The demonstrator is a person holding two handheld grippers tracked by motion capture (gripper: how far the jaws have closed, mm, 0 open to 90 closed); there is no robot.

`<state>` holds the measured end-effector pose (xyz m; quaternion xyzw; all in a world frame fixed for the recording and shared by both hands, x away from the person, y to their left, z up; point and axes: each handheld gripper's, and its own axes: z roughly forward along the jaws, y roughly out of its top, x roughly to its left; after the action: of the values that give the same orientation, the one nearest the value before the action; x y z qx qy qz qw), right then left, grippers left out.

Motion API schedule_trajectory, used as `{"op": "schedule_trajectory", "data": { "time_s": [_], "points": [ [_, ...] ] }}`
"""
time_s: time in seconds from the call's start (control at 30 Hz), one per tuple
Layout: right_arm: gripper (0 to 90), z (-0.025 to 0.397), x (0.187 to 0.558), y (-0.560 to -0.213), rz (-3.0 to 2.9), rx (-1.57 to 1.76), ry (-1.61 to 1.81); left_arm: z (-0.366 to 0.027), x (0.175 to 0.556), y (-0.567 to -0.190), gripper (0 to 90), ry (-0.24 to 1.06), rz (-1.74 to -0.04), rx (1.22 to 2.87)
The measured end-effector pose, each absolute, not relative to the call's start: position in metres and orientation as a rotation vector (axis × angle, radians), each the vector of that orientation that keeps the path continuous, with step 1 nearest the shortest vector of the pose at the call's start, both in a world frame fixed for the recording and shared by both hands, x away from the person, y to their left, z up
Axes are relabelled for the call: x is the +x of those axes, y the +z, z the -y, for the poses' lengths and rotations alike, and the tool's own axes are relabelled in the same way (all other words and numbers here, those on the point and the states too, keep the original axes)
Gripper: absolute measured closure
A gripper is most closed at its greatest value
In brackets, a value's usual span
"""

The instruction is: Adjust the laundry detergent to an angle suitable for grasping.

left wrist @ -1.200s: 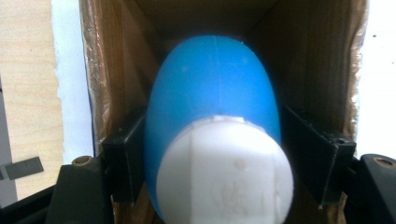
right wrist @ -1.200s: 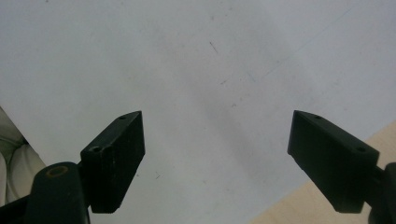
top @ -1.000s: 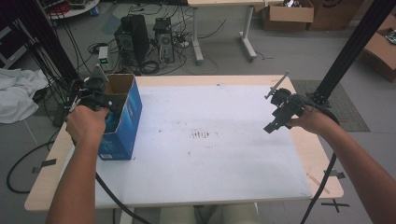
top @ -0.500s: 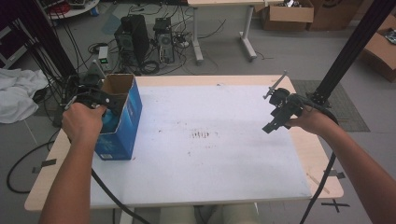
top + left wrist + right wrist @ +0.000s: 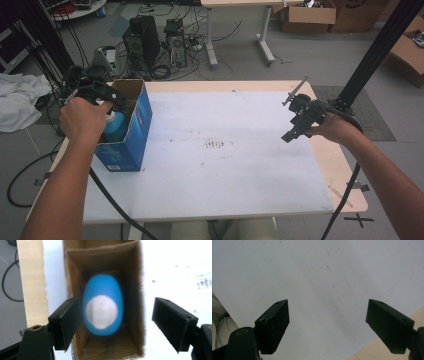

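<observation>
Blue, blurred bottle (image 5: pixel 103 305) inside cardboard box (image 5: pixel 137 277), perhaps upright, between left gripper (image 5: pixel 117 322) fingers (image 5: pixel 65 321).

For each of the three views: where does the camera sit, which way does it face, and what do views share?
High view: above the person's side, facing forward-down on the table; forearms, both grippers.
Left gripper view: rides the left gripper, looking down into the box at the blue bottle.
Right gripper view: rides the right gripper, facing bare tabletop.
Shared: high and left see box and bottle.

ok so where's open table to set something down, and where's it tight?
Free: the white tabletop from the blue box across to the right gripper, and the whole near edge. A few dark smudges mid-table. Tight: the left edge, where the open left gripper hangs over the box holding a blue bottle.
</observation>
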<state>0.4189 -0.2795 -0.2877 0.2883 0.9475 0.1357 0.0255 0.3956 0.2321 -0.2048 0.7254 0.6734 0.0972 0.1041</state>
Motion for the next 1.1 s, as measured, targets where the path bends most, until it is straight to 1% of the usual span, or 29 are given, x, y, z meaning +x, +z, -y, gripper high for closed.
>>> {"op": "schedule_trajectory", "data": {
  "time_s": [0.13, 0.37, 0.57, 0.6, 0.83, 1.1],
  "points": [
    [18.9, 0.279, 0.419, -0.287, -2.929, 0.895, 0.417, -0.219, 0.395, -0.194, 22.6, 0.284, -1.920, 2.172],
    [18.9, 0.281, 0.418, -0.286, -2.923, 0.896, 0.426, -0.203, 0.394, -0.183, 22.6, 0.276, -1.867, 2.193],
    [18.8, 0.283, 0.417, -0.284, -2.913, 0.905, 0.427, -0.184, 0.392, -0.173, 20.0, 0.274, -1.786, 2.218],
    [18.8, 0.283, 0.417, -0.285, -2.914, 0.910, 0.423, -0.176, 0.391, -0.171, 19.6, 0.263, -1.754, 2.235],
    [18.8, 0.283, 0.417, -0.285, -2.915, 0.914, 0.425, -0.153, 0.392, -0.169, 18.6, 0.246, -1.672, 2.298],
    [18.8, 0.285, 0.417, -0.283, -2.911, 0.912, 0.438, -0.116, 0.394, -0.174, 18.5, 0.239, -1.523, 2.401]
  ]
}}
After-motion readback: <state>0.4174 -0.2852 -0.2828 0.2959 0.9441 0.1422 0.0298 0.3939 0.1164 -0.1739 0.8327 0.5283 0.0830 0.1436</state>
